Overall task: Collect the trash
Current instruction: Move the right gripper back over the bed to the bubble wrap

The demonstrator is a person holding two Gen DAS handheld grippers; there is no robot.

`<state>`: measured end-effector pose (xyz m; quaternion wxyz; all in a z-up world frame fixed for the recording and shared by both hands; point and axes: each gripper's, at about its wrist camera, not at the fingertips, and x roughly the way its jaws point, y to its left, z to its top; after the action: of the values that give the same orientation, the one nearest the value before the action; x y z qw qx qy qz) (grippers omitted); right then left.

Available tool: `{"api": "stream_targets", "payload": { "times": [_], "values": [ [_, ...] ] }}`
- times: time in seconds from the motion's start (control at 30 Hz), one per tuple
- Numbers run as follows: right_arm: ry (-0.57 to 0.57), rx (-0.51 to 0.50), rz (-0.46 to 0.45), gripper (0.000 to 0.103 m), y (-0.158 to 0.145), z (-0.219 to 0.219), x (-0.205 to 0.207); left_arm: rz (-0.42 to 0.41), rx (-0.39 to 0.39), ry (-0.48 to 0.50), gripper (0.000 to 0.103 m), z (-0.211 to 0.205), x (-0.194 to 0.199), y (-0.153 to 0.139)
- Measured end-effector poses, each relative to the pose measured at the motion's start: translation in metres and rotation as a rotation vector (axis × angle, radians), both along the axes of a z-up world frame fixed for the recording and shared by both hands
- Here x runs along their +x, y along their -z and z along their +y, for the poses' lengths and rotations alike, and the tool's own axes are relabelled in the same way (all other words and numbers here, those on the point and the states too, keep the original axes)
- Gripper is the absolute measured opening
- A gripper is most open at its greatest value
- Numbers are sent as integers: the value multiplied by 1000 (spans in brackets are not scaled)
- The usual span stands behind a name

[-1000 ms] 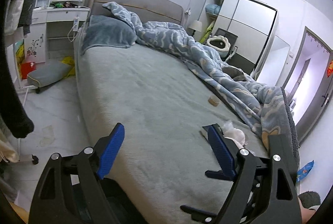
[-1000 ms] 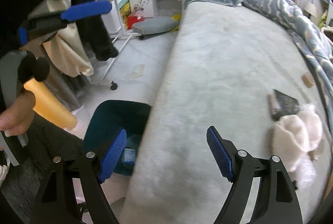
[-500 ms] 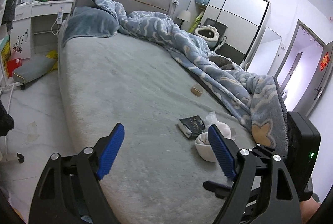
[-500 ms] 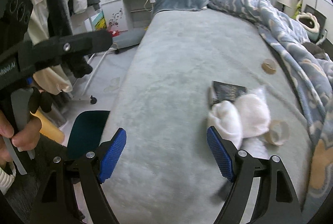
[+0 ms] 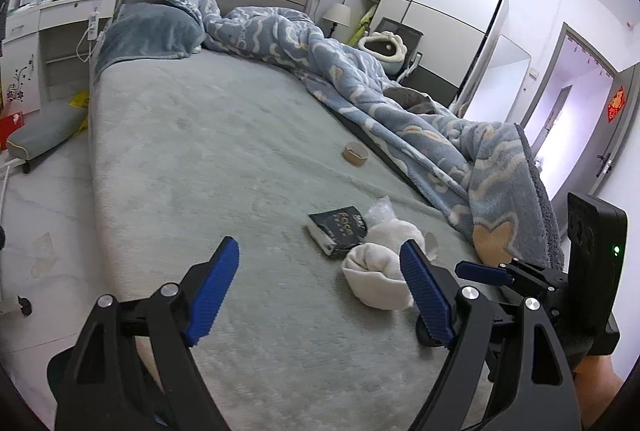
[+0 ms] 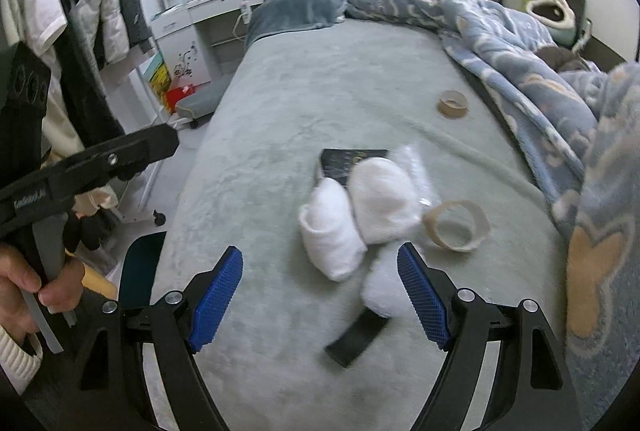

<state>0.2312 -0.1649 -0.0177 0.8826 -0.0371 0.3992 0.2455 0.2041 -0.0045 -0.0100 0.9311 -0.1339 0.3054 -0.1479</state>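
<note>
On the grey-green bed lies a small pile of trash: white rolled socks, a black box, crinkled clear plastic, a tape ring and a second tape roll farther back. A flat black strip lies near the right gripper. My left gripper is open and empty, short of the pile. My right gripper is open and empty, just before the socks. A dark teal bin stands on the floor by the bed.
A blue patterned blanket covers the bed's right side. A white dresser, a grey cushion and a clothes rack with hanging garments stand left of the bed. A wardrobe and a door are at right.
Both grippers swung from the bedside floor and bin toward the trash pile on the bed. The pile is nearer and more central in both views. Both stay open.
</note>
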Motion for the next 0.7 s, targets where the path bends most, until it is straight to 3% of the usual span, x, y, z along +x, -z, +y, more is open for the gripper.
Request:
{"api": "stream_targets", "payload": {
  "times": [0.53,0.7],
  "values": [
    [119,95,119,81,31,-45,25,23,6,84,88,-41,11,15],
    [125,140,162,73,43,-51,28,13,-24,82,89,-43,11,15]
  ]
}}
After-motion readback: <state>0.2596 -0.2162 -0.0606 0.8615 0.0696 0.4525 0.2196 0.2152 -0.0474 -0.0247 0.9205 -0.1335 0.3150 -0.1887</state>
